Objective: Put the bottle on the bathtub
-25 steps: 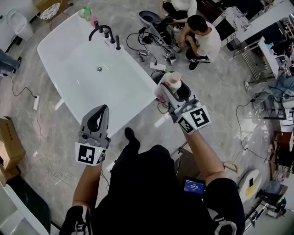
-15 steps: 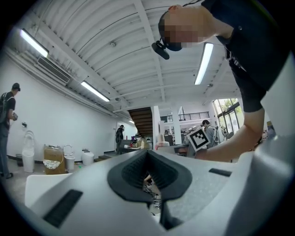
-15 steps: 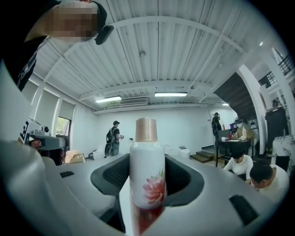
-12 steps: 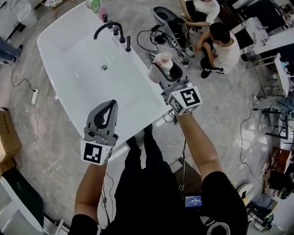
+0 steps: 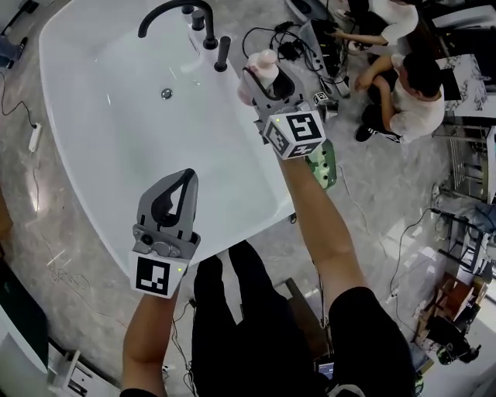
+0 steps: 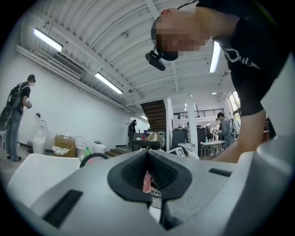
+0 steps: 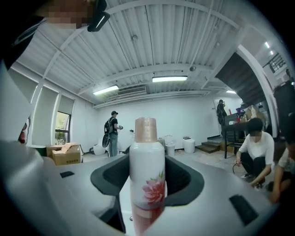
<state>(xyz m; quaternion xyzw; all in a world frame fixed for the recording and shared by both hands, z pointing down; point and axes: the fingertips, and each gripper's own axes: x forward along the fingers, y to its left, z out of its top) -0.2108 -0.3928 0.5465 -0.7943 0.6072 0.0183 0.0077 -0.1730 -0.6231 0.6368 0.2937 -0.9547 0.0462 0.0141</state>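
A white bottle [image 5: 262, 68] with a pink flower print and a pinkish cap stands upright between the jaws of my right gripper [image 5: 260, 81], which is shut on it. It hangs over the right rim of the white bathtub [image 5: 132, 139], just right of the black tap handles [image 5: 223, 54]. In the right gripper view the bottle [image 7: 146, 175] fills the middle of the gripper [image 7: 147, 189]. My left gripper [image 5: 182, 182] is shut and holds nothing, over the tub's near rim. The left gripper view shows its jaws [image 6: 147, 177] pressed together.
A black arched faucet [image 5: 167, 12] and a drain [image 5: 167, 94] are at the tub's far end. Two people [image 5: 411, 81] crouch on the floor at the upper right among cables [image 5: 291, 46]. A green object [image 5: 322, 164] lies on the floor under my right arm.
The right gripper has carried the bottle forward and left, from above the floor beside the tub to the rim near the tap handles. The left gripper stays shut over the tub's near side.
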